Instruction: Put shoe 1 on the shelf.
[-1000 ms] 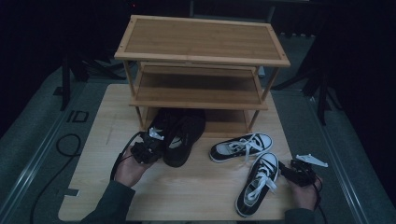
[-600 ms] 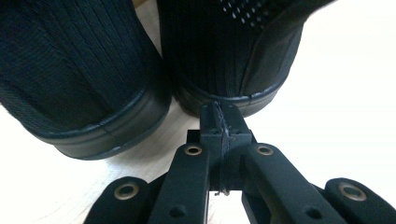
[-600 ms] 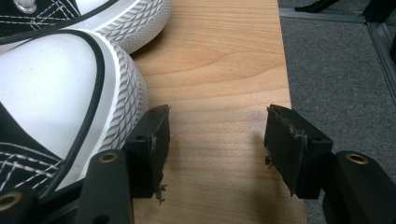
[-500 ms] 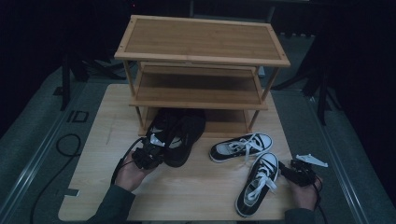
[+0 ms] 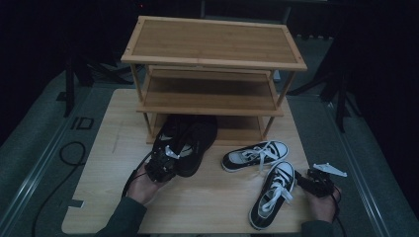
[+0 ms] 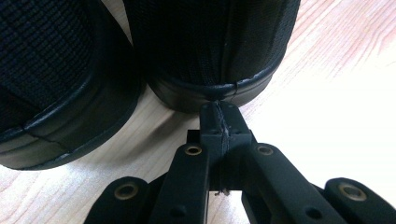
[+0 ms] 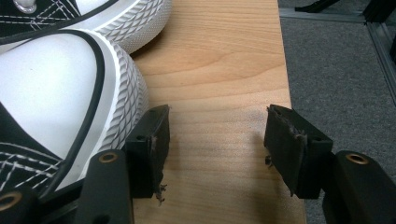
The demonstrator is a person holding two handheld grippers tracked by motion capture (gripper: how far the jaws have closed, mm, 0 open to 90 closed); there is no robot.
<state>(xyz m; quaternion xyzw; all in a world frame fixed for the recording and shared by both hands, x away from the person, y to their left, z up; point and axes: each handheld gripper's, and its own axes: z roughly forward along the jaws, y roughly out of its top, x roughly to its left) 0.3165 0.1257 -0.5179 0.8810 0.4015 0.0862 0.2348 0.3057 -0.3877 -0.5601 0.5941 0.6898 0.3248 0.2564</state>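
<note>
The black shoe [image 6: 210, 51] sits right ahead of my left gripper [image 6: 219, 122], its dark rubber heel rim at the tips of my jaws, which are pressed flat together with nothing between them. Whether the tips actually touch the rim I cannot tell. Its twin, a second black shoe [image 6: 51, 79], lies just beside it to the left of my jaws, the two touching or nearly so. From the high view both shoes point away from my left hand [image 5: 143, 185] toward the bottom shelf of the bamboo rack [image 5: 212, 52], toes tucked under it.

My right gripper [image 7: 215, 142] rests low over the wooden table [image 7: 219, 65], jaws standing wide apart with only bare board between them. Its left pad sits just beside the white toe cap of a black-and-white sneaker [image 7: 56, 93]. A second sneaker [image 7: 135, 18] lies just beyond that, farther ahead of the jaws.
</note>
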